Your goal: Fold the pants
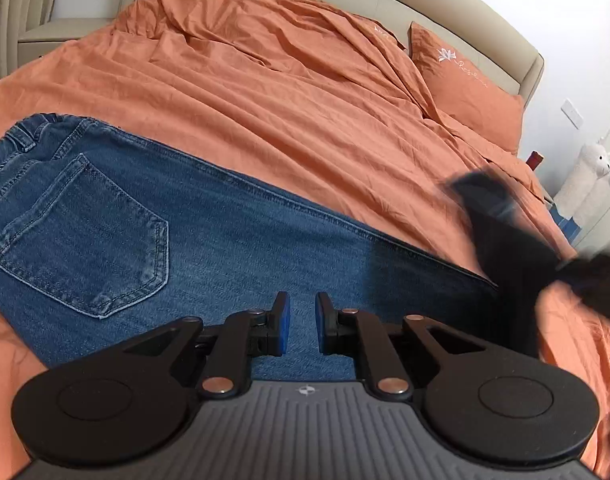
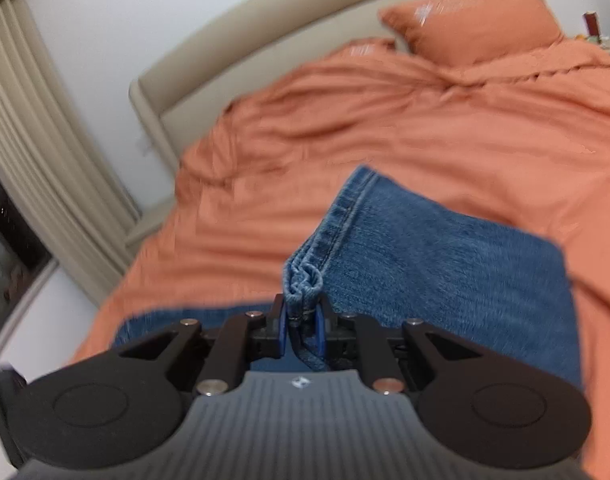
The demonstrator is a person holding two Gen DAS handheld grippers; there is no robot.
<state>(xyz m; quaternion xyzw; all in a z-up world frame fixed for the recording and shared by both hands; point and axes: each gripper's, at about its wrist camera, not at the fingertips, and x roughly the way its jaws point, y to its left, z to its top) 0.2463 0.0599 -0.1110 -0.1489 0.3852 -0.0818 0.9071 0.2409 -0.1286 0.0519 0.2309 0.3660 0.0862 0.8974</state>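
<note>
Blue jeans (image 1: 153, 216) lie flat on the orange bed, back pocket up, waistband at the far left. My left gripper (image 1: 303, 308) hovers just above the leg, its fingers a small gap apart with nothing between them. My right gripper (image 2: 301, 312) is shut on the bunched leg hem (image 2: 305, 280) and holds the leg end (image 2: 445, 248) lifted over the bed. The right gripper also shows as a dark blur in the left wrist view (image 1: 505, 220), at the right above the leg's end.
An orange duvet (image 1: 285, 92) covers the bed. An orange pillow (image 1: 465, 76) leans on the beige headboard (image 2: 233, 52). A plush toy (image 1: 593, 168) and a nightstand stand at the right. A curtain (image 2: 37, 128) hangs at the left.
</note>
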